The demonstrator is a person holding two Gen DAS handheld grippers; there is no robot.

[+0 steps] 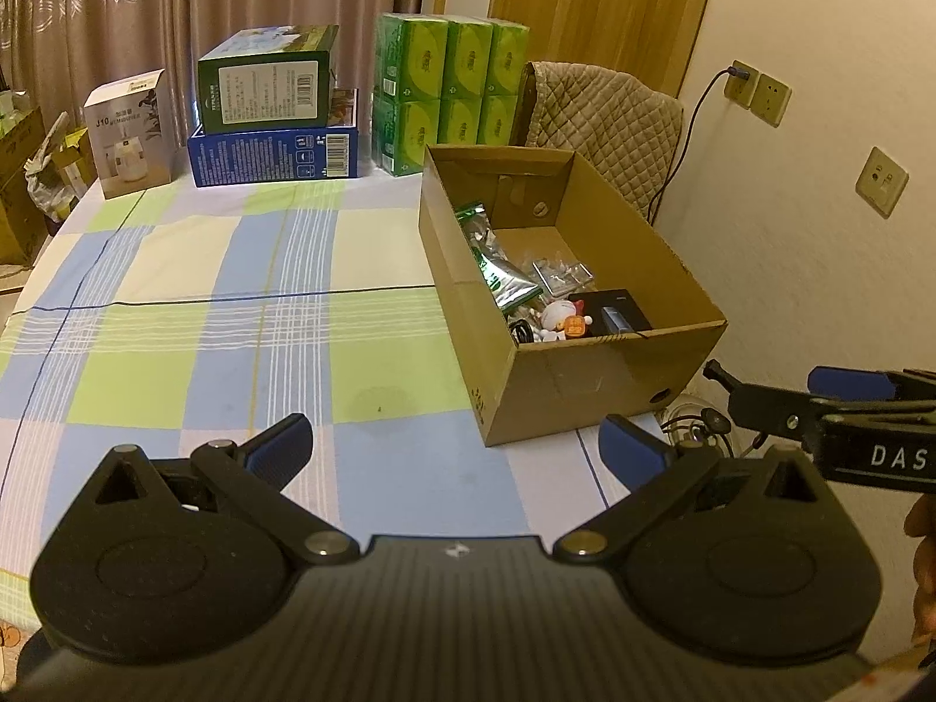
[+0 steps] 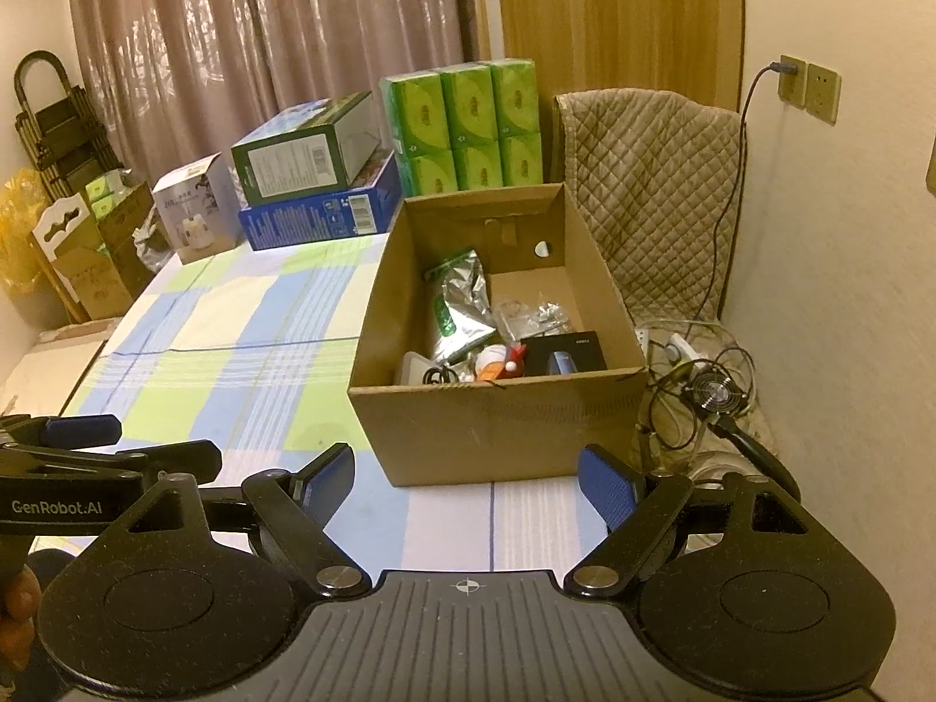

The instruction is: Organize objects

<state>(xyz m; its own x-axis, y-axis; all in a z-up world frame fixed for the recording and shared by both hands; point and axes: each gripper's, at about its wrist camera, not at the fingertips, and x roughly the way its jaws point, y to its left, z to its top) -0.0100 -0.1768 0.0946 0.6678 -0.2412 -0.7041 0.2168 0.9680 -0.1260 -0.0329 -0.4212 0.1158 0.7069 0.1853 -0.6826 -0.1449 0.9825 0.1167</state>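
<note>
An open cardboard box (image 1: 585,386) stands on the checked tablecloth (image 1: 234,304) at the table's right end; it also shows in the right wrist view (image 2: 497,427). Inside lie silver-green foil pouches (image 1: 503,284) (image 2: 459,304), a clear bag (image 1: 561,275), a black card box (image 1: 614,310) (image 2: 570,351), a small white-red cat figure (image 1: 564,319) and a black cable (image 2: 439,375). My left gripper (image 1: 459,447) is open and empty, low over the cloth in front of the box. My right gripper (image 2: 465,485) is open and empty, facing the box's near wall.
At the table's back stand a white humidifier box (image 1: 131,134), a green box on a blue box (image 1: 269,117) and stacked green tissue packs (image 1: 450,88). A quilt-covered chair (image 2: 649,187) is behind the box. A small fan and cables (image 2: 711,392) lie right. Cartons stand left (image 2: 88,251).
</note>
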